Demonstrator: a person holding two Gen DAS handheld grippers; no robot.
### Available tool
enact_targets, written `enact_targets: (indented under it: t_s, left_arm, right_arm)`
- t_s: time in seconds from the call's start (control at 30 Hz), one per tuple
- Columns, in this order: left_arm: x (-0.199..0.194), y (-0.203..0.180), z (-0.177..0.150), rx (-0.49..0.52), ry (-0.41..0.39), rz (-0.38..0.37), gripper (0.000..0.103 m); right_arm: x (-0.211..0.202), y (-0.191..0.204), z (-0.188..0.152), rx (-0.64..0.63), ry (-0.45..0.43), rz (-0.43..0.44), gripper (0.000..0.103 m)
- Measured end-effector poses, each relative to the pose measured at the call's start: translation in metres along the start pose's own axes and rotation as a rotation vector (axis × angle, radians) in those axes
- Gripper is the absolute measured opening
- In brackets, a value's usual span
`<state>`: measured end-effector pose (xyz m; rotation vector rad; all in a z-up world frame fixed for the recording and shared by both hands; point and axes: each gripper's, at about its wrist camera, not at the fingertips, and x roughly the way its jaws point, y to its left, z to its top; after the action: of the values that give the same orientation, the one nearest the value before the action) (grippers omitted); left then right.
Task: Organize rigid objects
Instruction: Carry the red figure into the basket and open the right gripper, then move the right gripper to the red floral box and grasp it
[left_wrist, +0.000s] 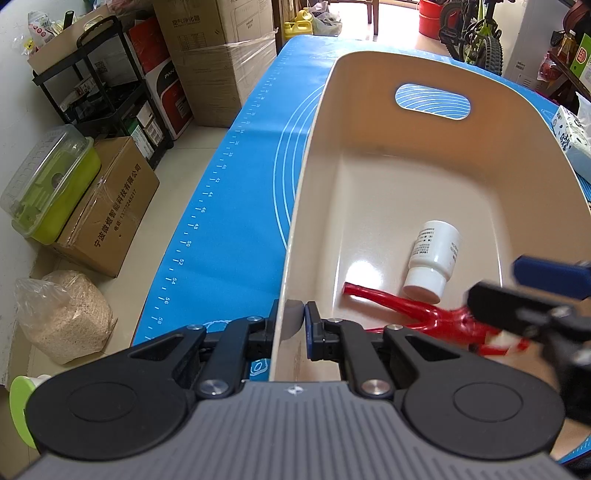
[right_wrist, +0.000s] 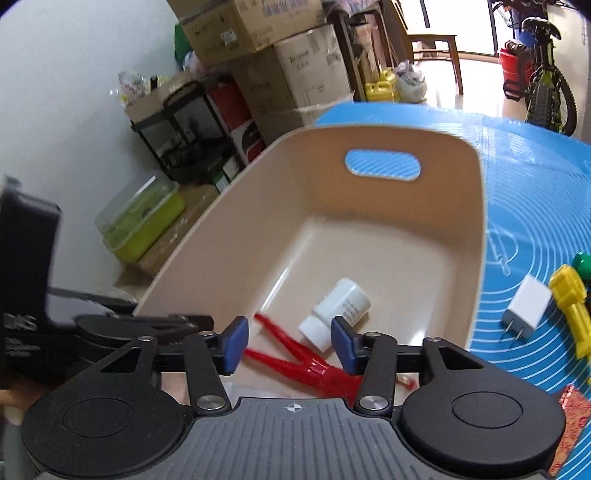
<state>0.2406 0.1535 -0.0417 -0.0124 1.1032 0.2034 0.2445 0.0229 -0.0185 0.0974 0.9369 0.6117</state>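
My left gripper (left_wrist: 294, 320) pinches the near wall of the beige bin (left_wrist: 424, 155). My right gripper (right_wrist: 290, 345) hangs spread over the red pliers (right_wrist: 314, 363), which lie inside beside a white bottle (right_wrist: 338, 312)

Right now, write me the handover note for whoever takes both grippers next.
Left hand-held gripper: shut on the near rim of the beige bin, steadying it.
Right hand-held gripper: open over the bin's near end, nothing pressed between its pads; the red tool lies just below it.
In the bin: the red tool and a white bottle lying on its side.
On the blue mat, right of the bin: a white charger plug, a yellow toy and a green item at the picture's edge.
Left to do: move those into the bin.
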Motion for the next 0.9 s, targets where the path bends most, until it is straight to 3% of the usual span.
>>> enact_targets:
  t_s: [0.37, 0.6, 0.9]
  left_arm:
    - [0.000, -0.001, 0.000, 0.005, 0.002, 0.002, 0.013]
    - [0.001, 0.000, 0.000, 0.001, 0.003, 0.000, 0.013]
    - [0.001, 0.000, 0.000, 0.002, 0.002, 0.001, 0.013]
  right_arm:
    - [-0.058, -0.039, 0.004, 0.064, -0.130, -0.102, 0.077]
    - [-0.082, -0.076, -0.002, 0.164, -0.154, -0.185, 0.078]
    - [-0.070, -0.121, -0.026, 0.274, -0.041, -0.340, 0.080]
